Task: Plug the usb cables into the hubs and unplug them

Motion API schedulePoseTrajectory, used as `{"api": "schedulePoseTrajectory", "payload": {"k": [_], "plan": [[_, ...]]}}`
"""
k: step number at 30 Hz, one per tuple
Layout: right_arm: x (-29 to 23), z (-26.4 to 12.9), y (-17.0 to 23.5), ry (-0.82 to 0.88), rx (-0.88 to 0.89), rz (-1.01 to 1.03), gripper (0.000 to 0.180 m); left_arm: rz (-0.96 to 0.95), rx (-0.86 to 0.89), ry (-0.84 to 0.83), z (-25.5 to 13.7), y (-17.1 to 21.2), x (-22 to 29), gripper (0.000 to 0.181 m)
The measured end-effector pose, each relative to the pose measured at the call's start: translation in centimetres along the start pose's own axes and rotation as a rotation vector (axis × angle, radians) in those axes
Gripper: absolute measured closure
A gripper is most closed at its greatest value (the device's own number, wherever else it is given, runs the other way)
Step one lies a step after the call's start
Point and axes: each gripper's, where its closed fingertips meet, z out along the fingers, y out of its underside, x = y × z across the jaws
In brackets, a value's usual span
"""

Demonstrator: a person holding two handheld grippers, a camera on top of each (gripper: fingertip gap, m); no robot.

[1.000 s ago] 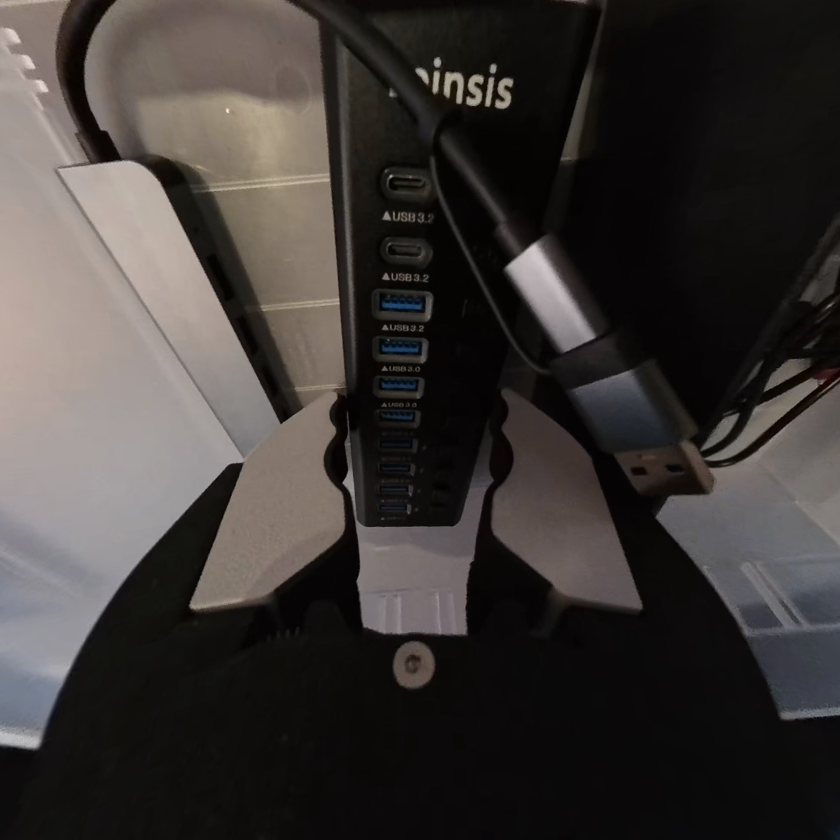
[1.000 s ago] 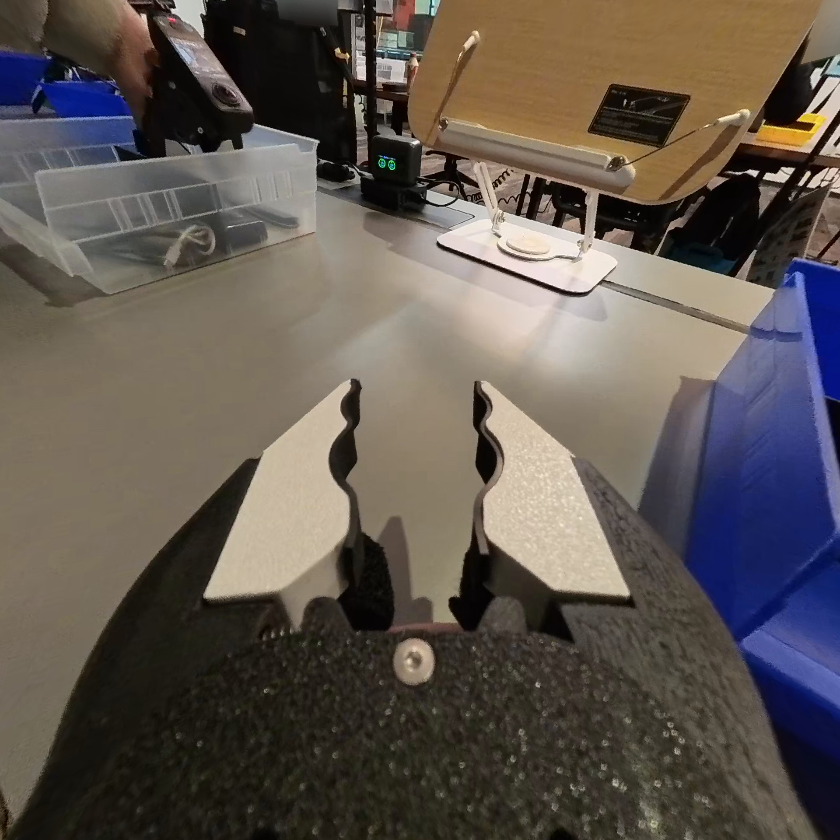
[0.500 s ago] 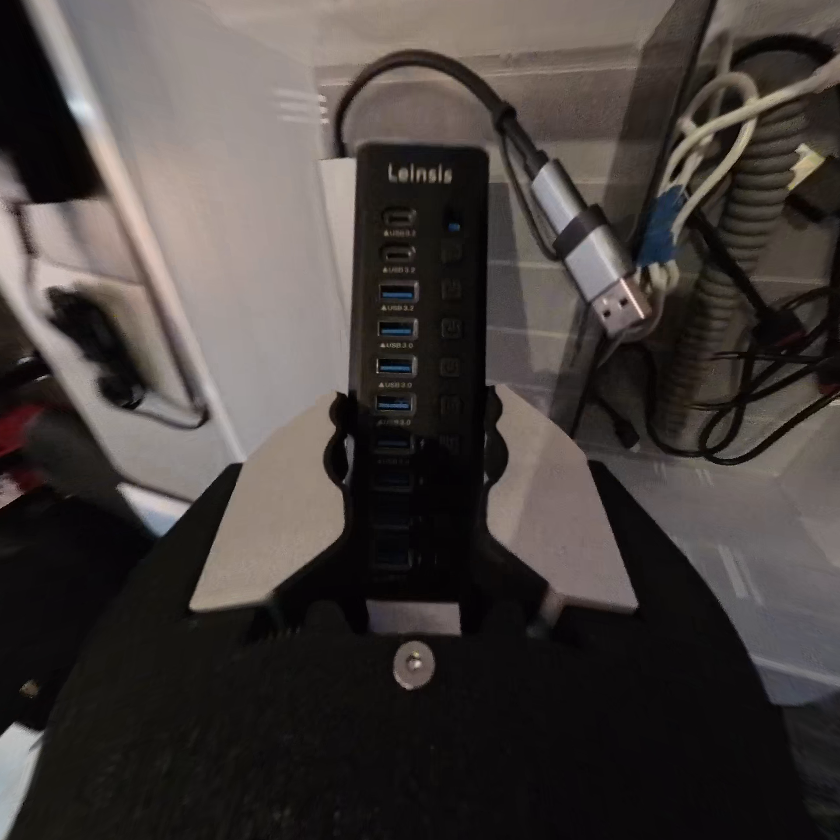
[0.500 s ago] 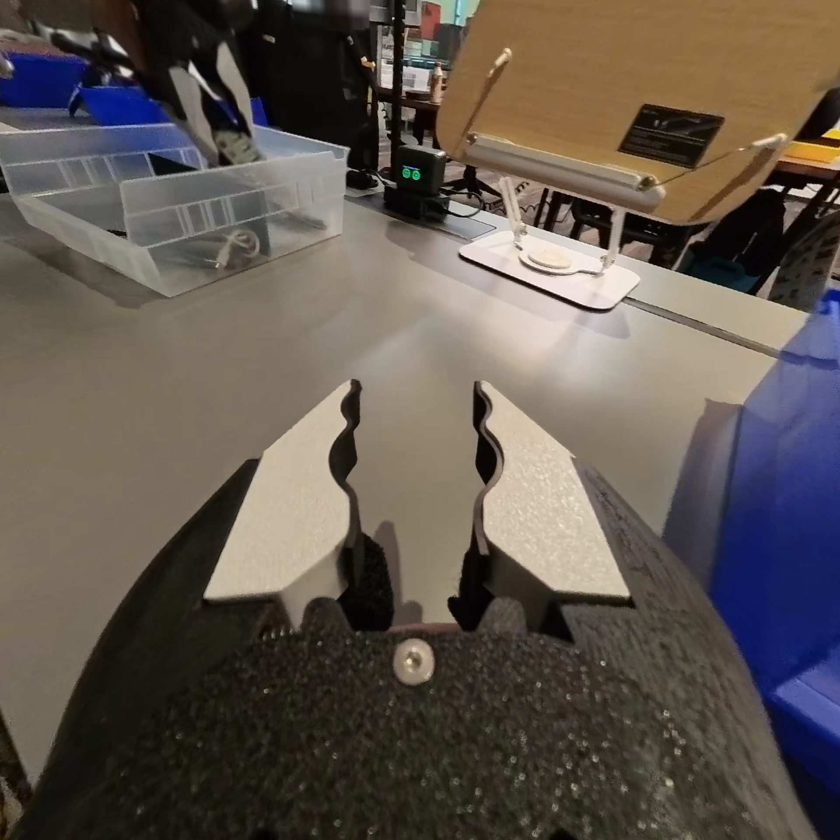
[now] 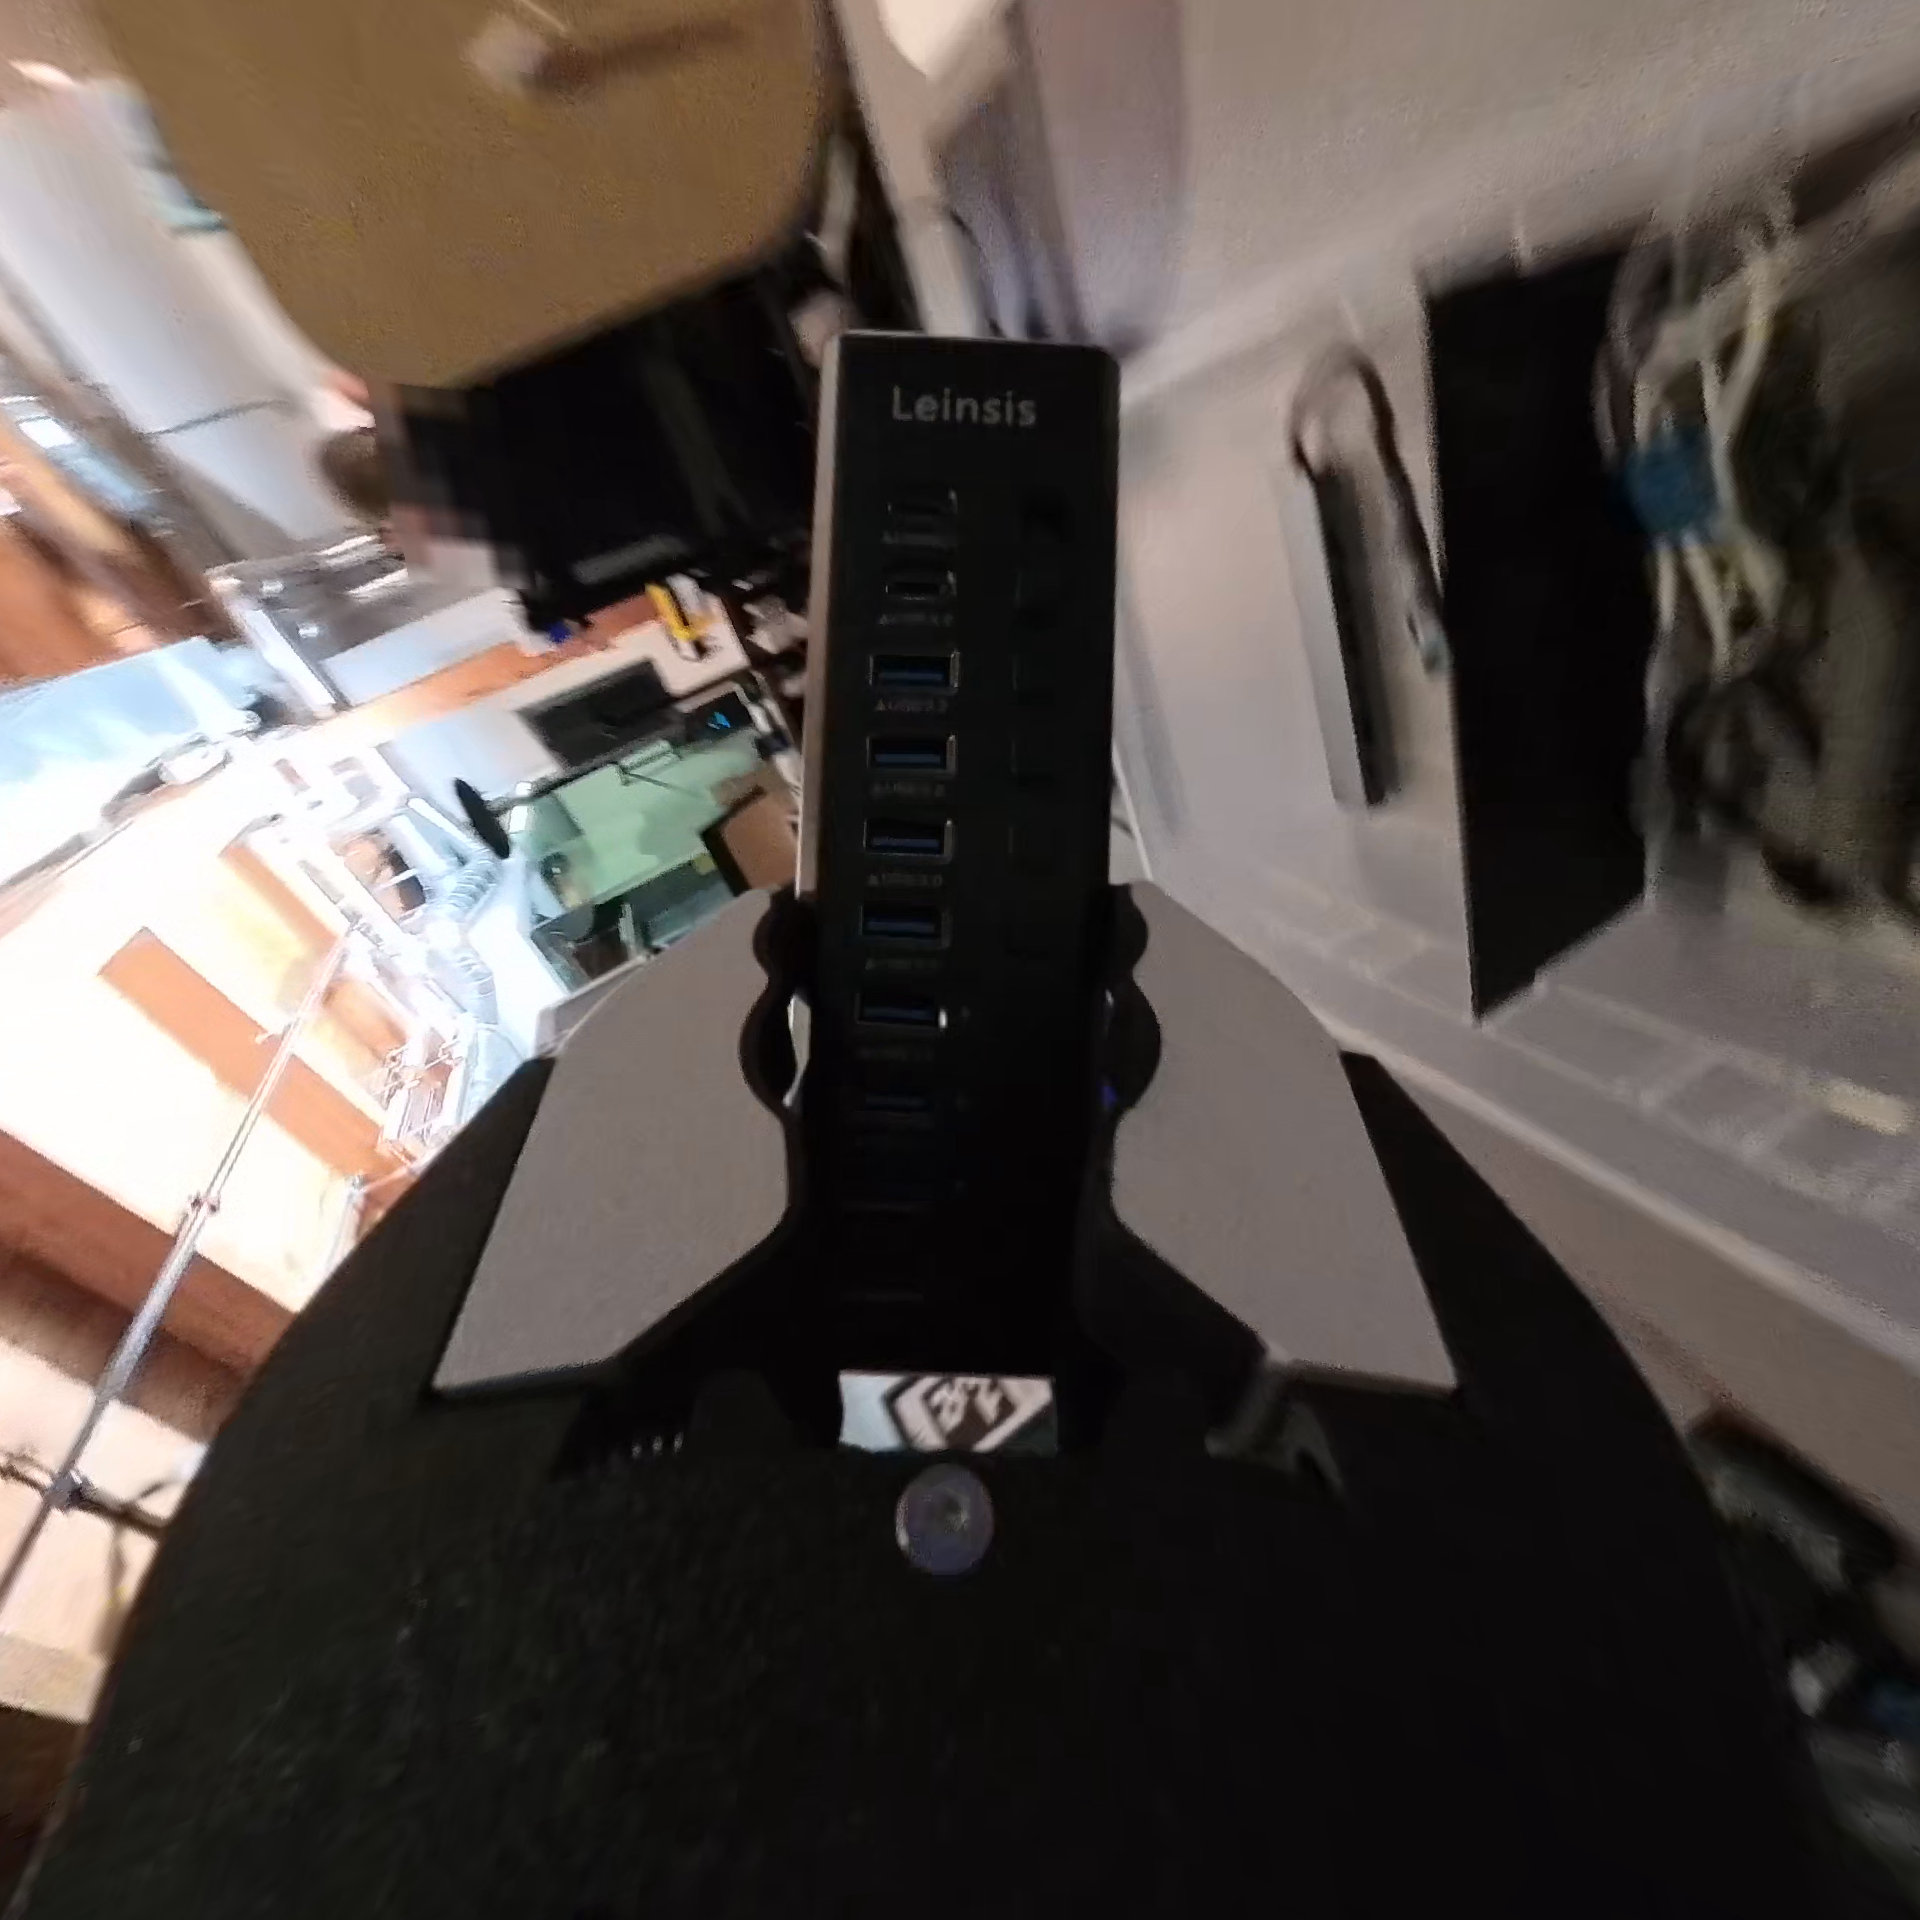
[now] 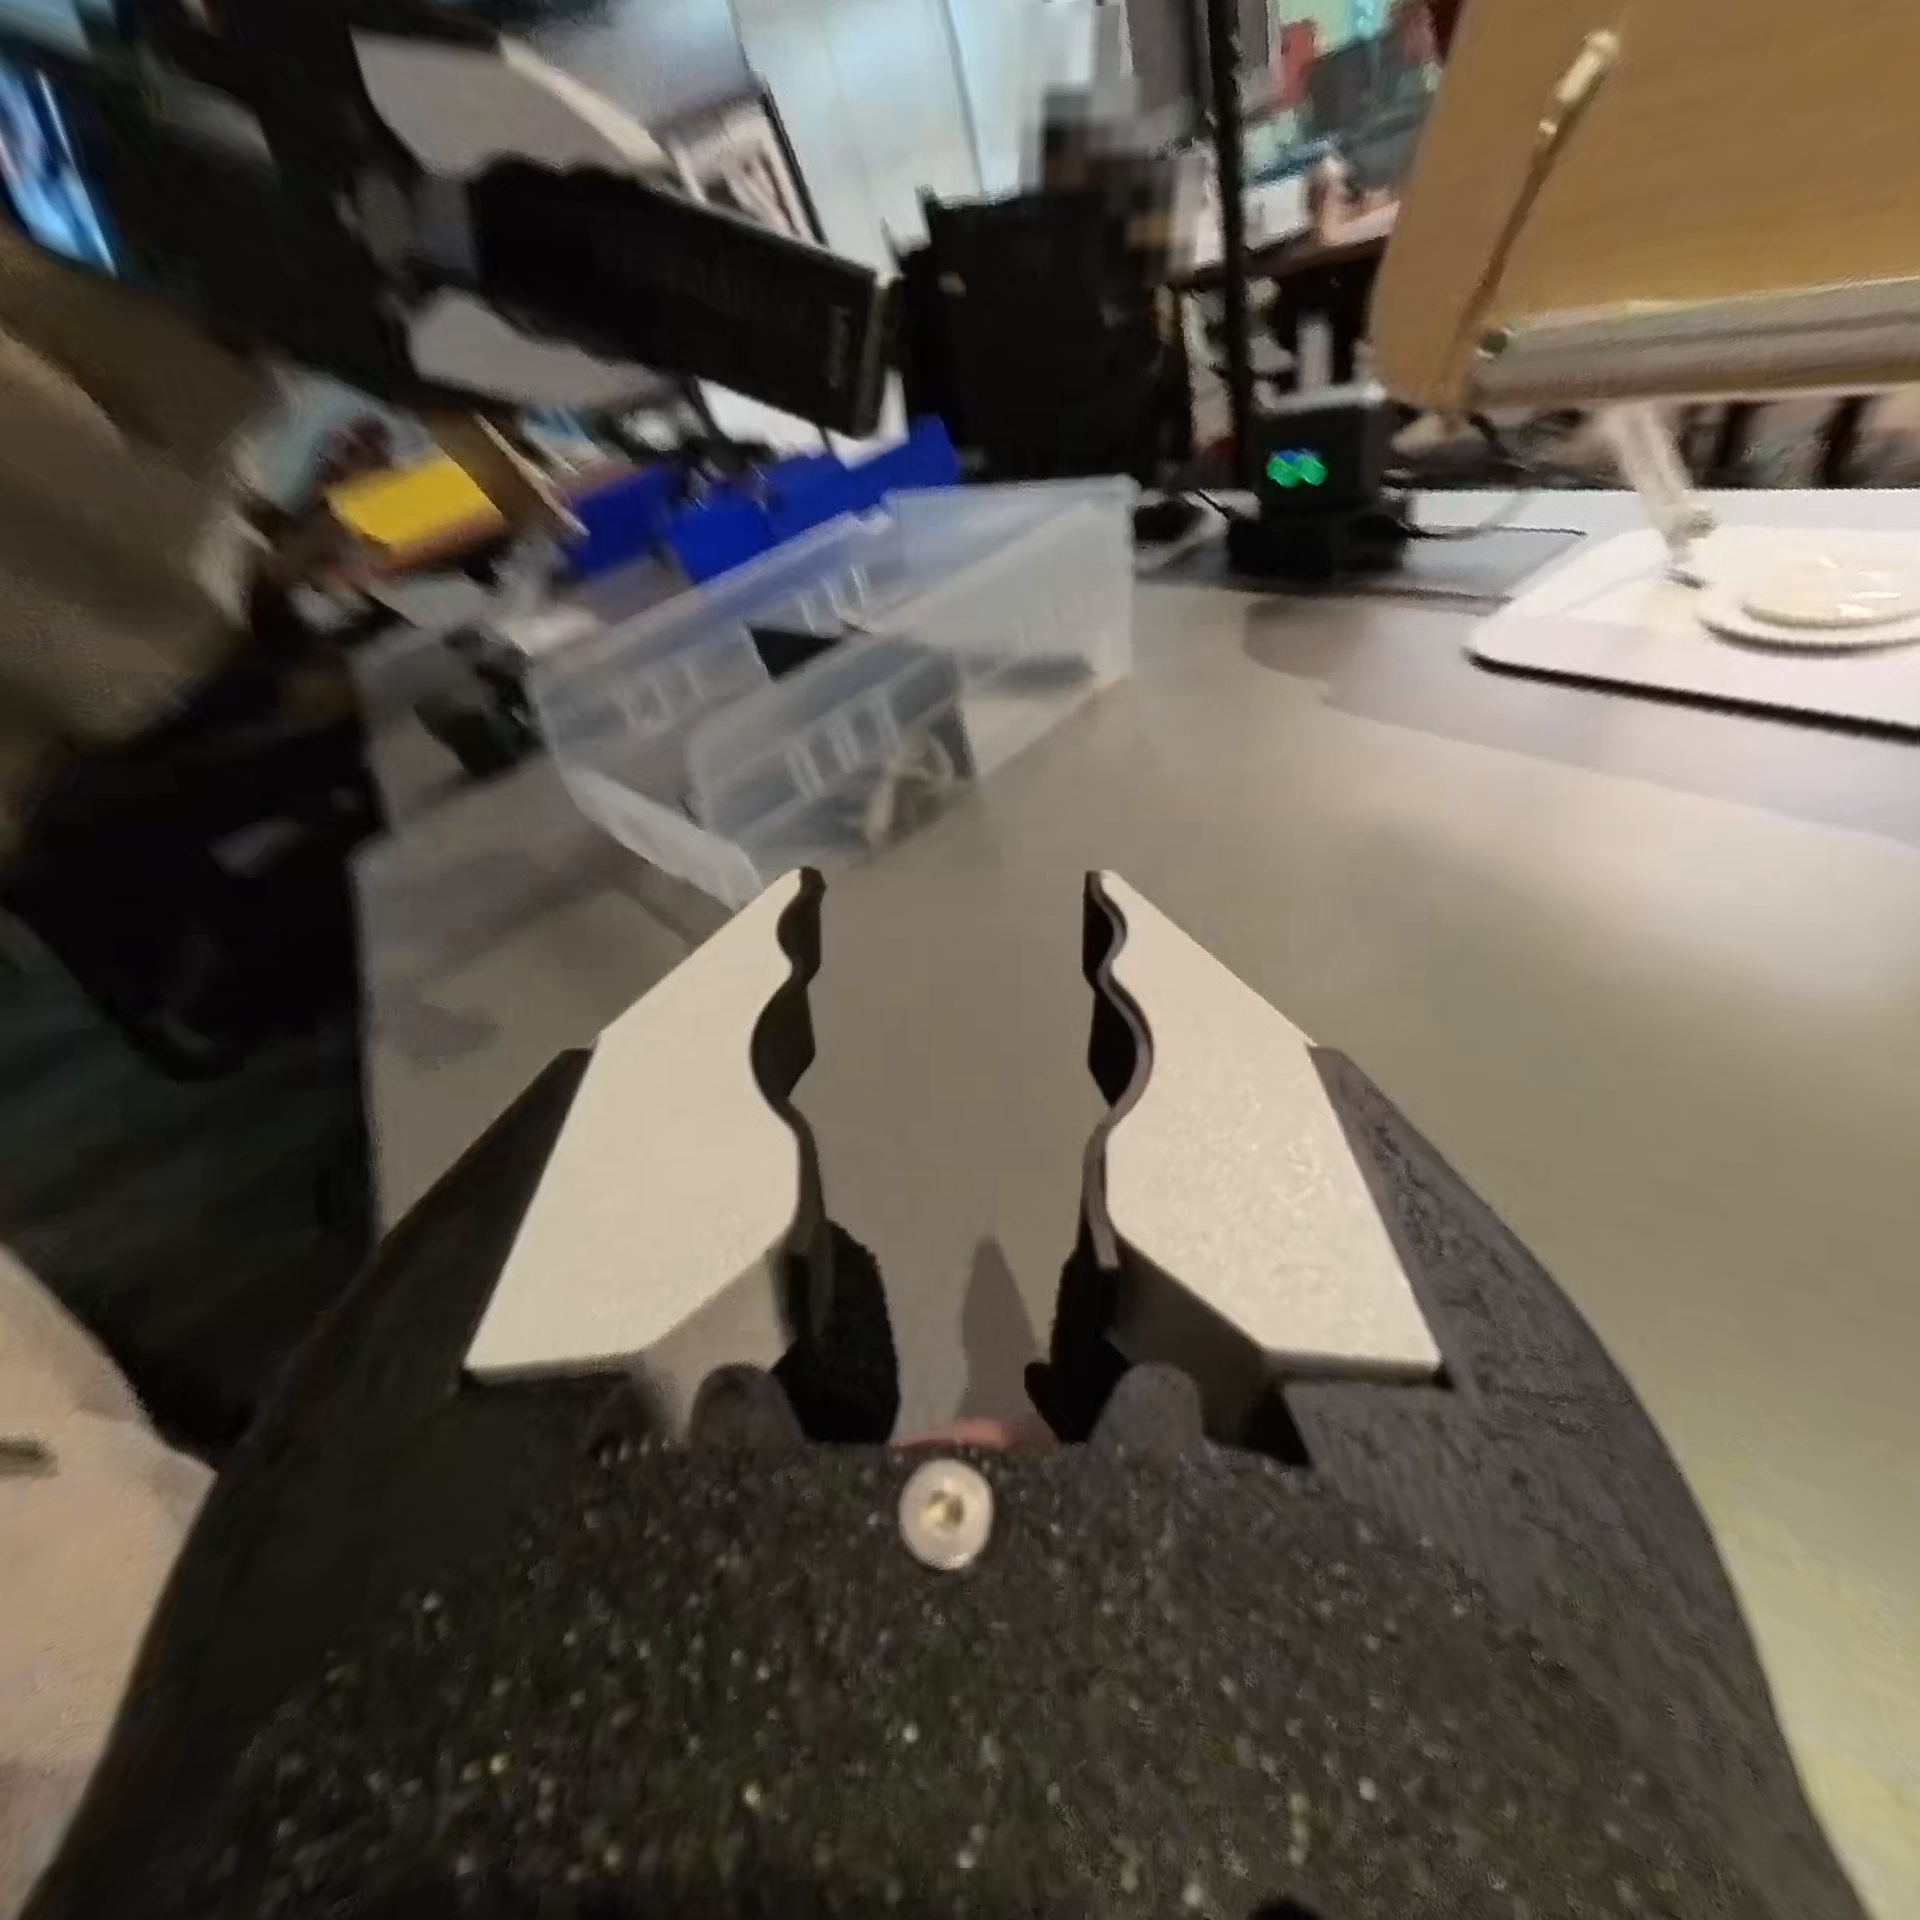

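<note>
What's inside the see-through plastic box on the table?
Through the clear plastic box, white cables show in a front compartment and dark items behind them. Blur hides the rest.

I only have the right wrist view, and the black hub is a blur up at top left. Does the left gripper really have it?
Observer: Yes. The left gripper is shut on the hub, one finger on each long side.
Operator: Anything plugged into its face?
Observer: No. Every port visible above the fingers is empty; lower ones are too dark to judge.
Operator: Where are spare cables?
Observer: A blurred bundle of white cables lies in the clear bin, right of the hub.
</note>
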Motion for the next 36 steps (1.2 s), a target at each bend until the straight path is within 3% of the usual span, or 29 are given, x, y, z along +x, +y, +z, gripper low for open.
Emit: {"api": "schedulePoseTrajectory", "payload": {"k": [6, 9, 12, 14, 16, 19, 23, 27, 29, 31, 33, 36], "plan": [[-4.4, 3.8, -7.7, -0.264, 0.352, 0.243, 0.120, -0.494, 0.356, -0.233, -5.4, -12.1, -5.4, 0.123], [-4.7, 2.7, -12.1, -0.349, 0.522, 0.348, 0.117, -0.736, 0.552, -0.255, -7.5, -17.7, -6.7, 0.123], [-4.0, 1.2, -14.5, -0.344, 0.580, 0.344, 0.118, -0.870, 0.682, -0.222, -8.3, -22.5, -6.2, 0.123], [-2.7, 0.1, -14.8, -0.290, 0.576, 0.343, 0.125, -0.892, 0.703, -0.191, -7.9, -25.4, -5.1, 0.123], [-1.0, -1.2, -14.3, -0.291, 0.567, 0.379, 0.150, -0.919, 0.701, -0.167, -7.3, -27.1, -4.4, 0.123], [1.1, -1.2, -11.8, -0.223, 0.409, 0.369, 0.152, -1.007, 0.732, 0.030, -6.0, -29.3, -2.2, 0.123], [3.1, -1.4, -8.5, -0.168, 0.095, 0.321, 0.152, -1.238, 0.918, 0.363, -6.1, -30.3, 0.4, 0.134], [2.1, -2.9, -7.8, -0.231, -0.088, 0.270, 0.152, -1.341, 1.127, 0.939, -8.1, -32.9, 4.0, 0.119], [0.7, -3.4, -7.8, -0.277, -0.141, 0.250, 0.152, -1.355, 1.212, 1.047, -8.7, -33.8, 4.9, 0.117], [-0.2, -3.6, -7.7, -0.291, -0.165, 0.216, 0.152, -1.345, 1.284, 1.151, -9.5, -34.5, 5.5, 0.141], [-0.8, -3.7, -7.6, -0.300, -0.162, 0.203, 0.152, -1.335, 1.329, 1.219, -10.2, -34.8, 5.7, 0.149], [-1.5, -4.0, -8.3, -0.312, -0.040, 0.225, 0.152, -1.335, 1.400, 1.261, -11.4, -35.0, 5.3, 0.152]]}}
